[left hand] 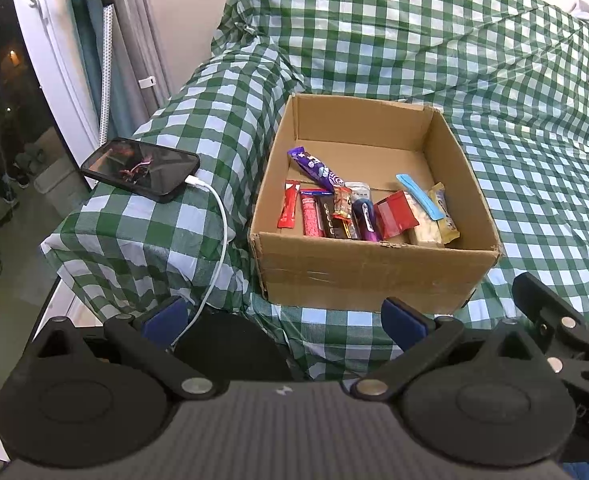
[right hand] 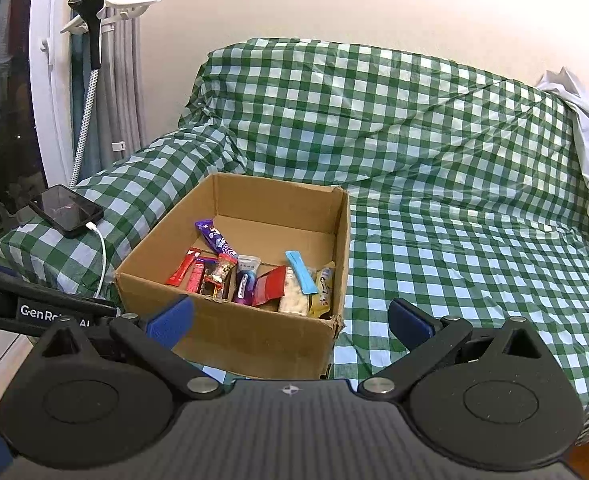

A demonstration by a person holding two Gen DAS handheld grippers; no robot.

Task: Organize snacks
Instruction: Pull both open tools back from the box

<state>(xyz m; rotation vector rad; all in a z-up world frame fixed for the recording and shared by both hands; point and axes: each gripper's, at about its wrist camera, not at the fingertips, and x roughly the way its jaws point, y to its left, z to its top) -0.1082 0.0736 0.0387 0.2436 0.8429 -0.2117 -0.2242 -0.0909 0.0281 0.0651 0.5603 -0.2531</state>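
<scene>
While both blue-padded grippers, left (left hand: 284, 320) and right (right hand: 290, 318), hang spread and empty, wrapped snack bars (left hand: 358, 212) line the near wall of an open brown cardboard box (left hand: 374, 268) at the green-checked sofa cover's (left hand: 534, 184) front edge, beside a charging black phone (left hand: 140, 170).

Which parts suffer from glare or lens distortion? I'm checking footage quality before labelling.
Left wrist view: the phone screen carries reflections, the checked cover bows at the edges. Right wrist view: the window frame curves strongly; the cardboard box and snacks look sharp.
</scene>
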